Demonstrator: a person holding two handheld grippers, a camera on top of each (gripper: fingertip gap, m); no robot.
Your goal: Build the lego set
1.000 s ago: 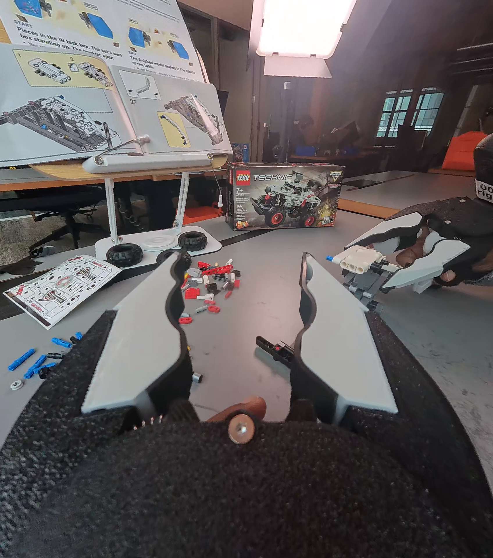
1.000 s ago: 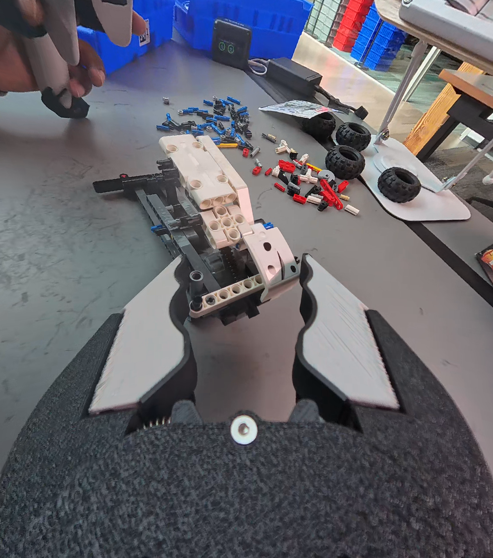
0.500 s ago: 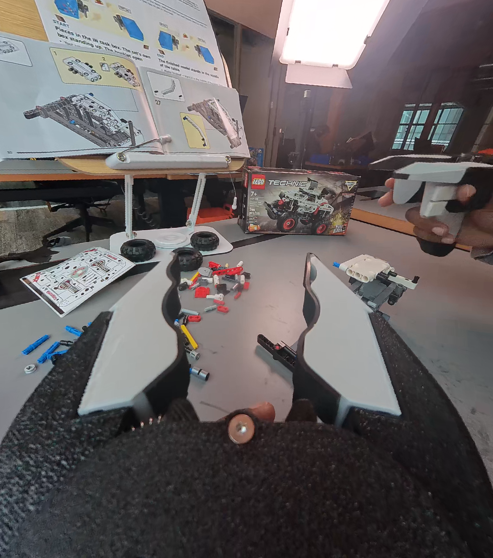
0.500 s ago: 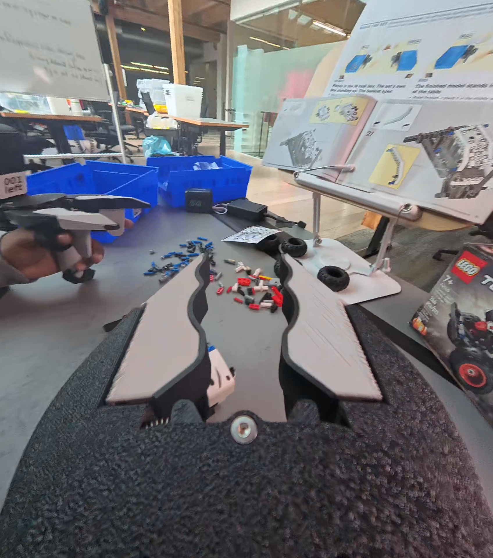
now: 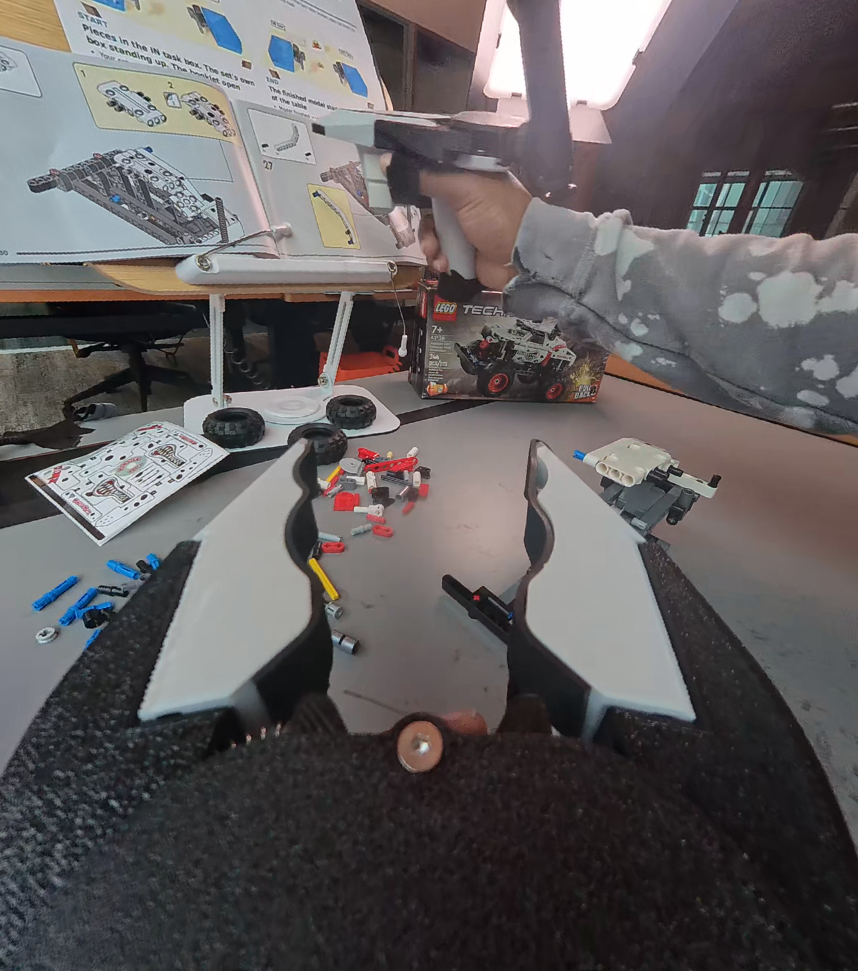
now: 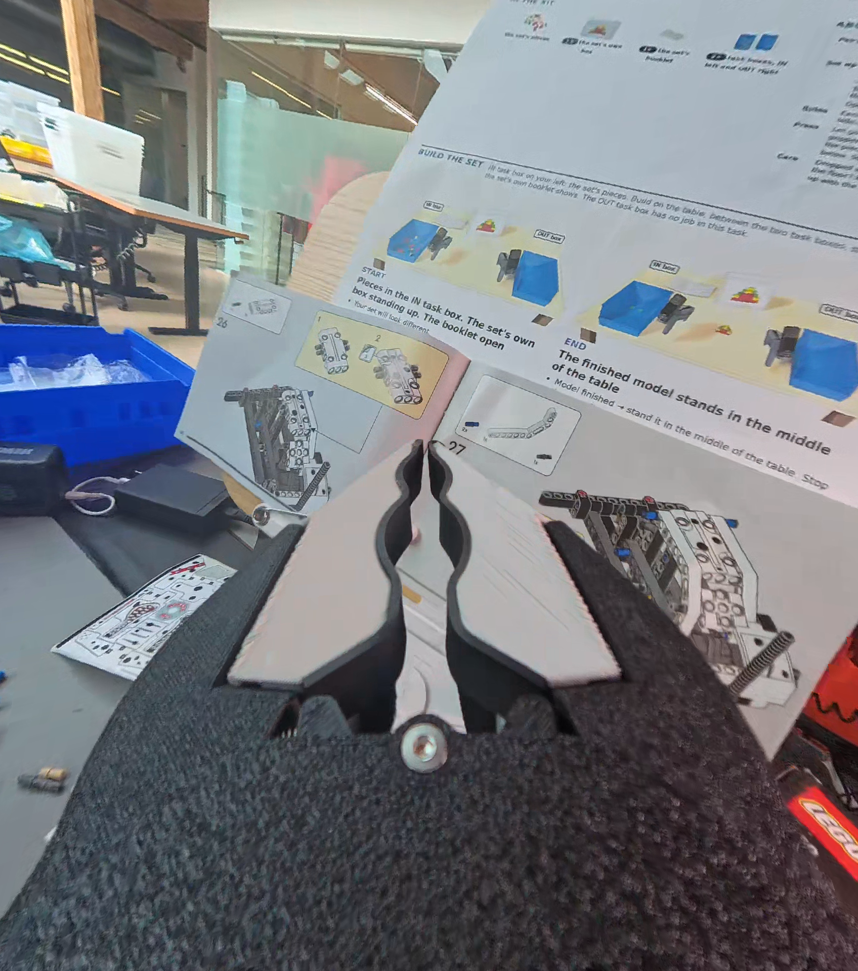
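Sprawling grey table, dim workshop

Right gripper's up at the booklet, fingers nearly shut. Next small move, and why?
Probably ease the right gripper forward to nip the instruction booklet page edge and turn it: its fingers are nearly together at the booklet's centre fold. The left gripper is open and empty, and the partly built model sits untouched on the table.

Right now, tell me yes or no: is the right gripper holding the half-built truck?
No. The half-built truck sits alone on the table, while the right gripper is raised at the instruction booklet.
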